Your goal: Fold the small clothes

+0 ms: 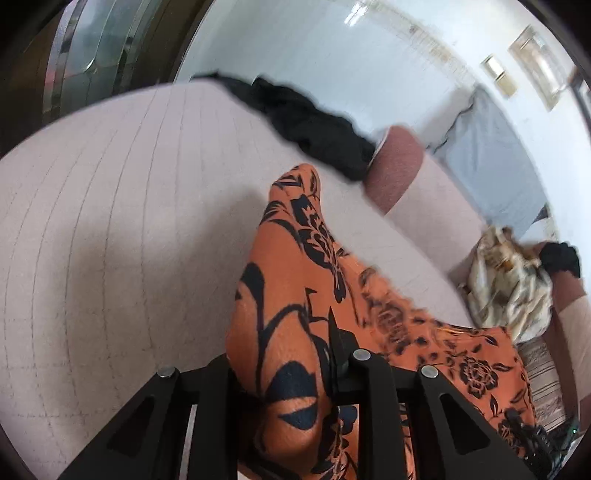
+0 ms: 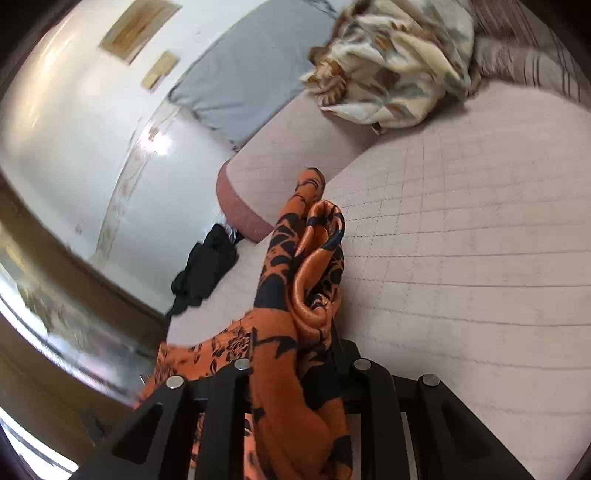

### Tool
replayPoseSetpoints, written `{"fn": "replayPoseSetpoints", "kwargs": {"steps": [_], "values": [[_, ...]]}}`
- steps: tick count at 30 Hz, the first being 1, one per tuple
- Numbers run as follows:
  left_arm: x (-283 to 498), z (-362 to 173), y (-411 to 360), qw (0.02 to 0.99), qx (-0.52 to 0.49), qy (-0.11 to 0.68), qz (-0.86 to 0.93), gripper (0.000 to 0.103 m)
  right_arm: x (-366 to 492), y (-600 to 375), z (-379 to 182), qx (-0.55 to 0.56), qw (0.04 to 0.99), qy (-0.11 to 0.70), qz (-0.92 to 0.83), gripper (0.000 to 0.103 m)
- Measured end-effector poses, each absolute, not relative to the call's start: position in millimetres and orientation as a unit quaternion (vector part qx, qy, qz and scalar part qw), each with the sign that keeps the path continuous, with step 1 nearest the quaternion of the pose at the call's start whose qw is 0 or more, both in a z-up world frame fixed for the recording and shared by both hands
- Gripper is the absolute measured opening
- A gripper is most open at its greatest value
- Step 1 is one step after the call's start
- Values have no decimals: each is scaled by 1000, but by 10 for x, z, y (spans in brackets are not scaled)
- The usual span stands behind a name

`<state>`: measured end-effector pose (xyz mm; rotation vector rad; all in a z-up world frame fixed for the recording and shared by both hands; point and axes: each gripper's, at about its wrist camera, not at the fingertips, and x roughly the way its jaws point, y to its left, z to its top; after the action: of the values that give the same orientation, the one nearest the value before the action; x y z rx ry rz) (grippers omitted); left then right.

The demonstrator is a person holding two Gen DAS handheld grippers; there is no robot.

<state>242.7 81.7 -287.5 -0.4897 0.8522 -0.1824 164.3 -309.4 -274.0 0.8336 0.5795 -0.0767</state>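
The left gripper [image 1: 291,369] is clamped tight on the orange cloth with black flowers [image 1: 295,295], which bunches up between the black fingers [image 1: 373,373] and rises in a tall fold ahead of them, with the rest trailing off to the right. The right gripper [image 2: 299,369] is likewise closed down on the same cloth [image 2: 303,280], a twisted, glossy roll of it standing up from between its fingers [image 2: 369,376]. Both tools point forward and slightly downward over the pale pink quilted bed cover [image 1: 110,221], holding the cloth lifted above it.

A grey pillow [image 2: 255,74] lies against the white wall at the head of the bed. A crumpled cream patterned garment [image 2: 399,62] sits on the bed near the pillow. A black garment [image 1: 310,125] lies heaped at the bed's edge. Two framed pictures [image 2: 136,29] hang on the wall.
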Motion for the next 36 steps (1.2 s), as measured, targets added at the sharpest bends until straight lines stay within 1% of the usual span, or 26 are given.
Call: {"fn": "replayPoseSetpoints", "kwargs": {"steps": [2,3,4,5,6,7,8,10,12,13,14,16,17,19,20,21,25,26,28,29,30,31,33,36], "values": [[2538,-3090,817,856,-220,463,-59,28,1605,-3143,-2872,386,864,320,-53,26],[2570,-3179,840,848,-219,481,-48,35,1637,-3179,-2990,387,853,344,-60,28],[2572,-3206,885,844,-234,480,-46,37,1672,-3275,-3209,404,823,392,-82,28],[2574,-3194,905,843,-242,479,-49,37,1686,-3365,-3376,433,786,428,-104,29],[2576,-3183,907,843,-239,479,-51,39,1632,-3508,-3553,500,743,435,-98,30],[2578,-3186,908,843,-235,481,-49,44,1567,-3594,-3593,539,727,416,-89,30],[2584,-3196,911,842,-236,483,-48,45,1471,-3701,-3552,565,718,394,-99,30],[2594,-3198,908,842,-239,482,-46,46,1310,-3841,-3285,538,751,357,-139,30],[2588,-3193,845,846,-230,479,-46,46,1156,-3924,-2949,503,788,310,-171,30],[2589,-3185,809,850,-226,474,-45,38,1114,-3920,-2755,488,809,280,-171,30],[2592,-3154,794,853,-223,470,-45,34,1140,-3900,-2650,474,822,272,-160,30],[2579,-3109,749,862,-207,459,-47,29,1377,-3646,-2494,436,842,298,-112,30],[2575,-3097,729,866,-201,456,-48,28,1522,-3475,-2486,423,846,315,-83,30],[2567,-3091,740,867,-201,453,-48,27,1836,-3069,-2558,403,846,348,-28,30],[2568,-3092,739,868,-201,452,-49,27,1969,-2902,-2629,393,844,366,-9,27],[2569,-3085,734,869,-198,450,-50,26,2154,-2666,-2722,384,837,389,14,27],[2562,-3051,710,876,-180,443,-55,26,2491,-2192,-3002,367,828,421,48,27],[2560,-3042,702,879,-175,440,-56,26,2574,-2134,-3115,372,820,432,53,27],[2546,-2995,675,886,-163,430,-62,25,2710,-2064,-3459,373,787,488,62,27],[2540,-2961,647,890,-155,423,-66,25,2715,-2056,-3575,371,785,493,57,16],[2528,-2911,604,896,-147,413,-73,25,2690,-2081,-3556,369,792,484,56,14],[2512,-2871,566,900,-141,404,-80,25,2687,-2100,-3524,368,788,490,61,14],[2457,-2771,440,910,-121,385,-98,25,2662,-2187,-3454,377,780,494,73,20],[2365,-2629,204,918,-97,363,-130,25,2585,-2421,-3346,385,784,482,71,20]]}}
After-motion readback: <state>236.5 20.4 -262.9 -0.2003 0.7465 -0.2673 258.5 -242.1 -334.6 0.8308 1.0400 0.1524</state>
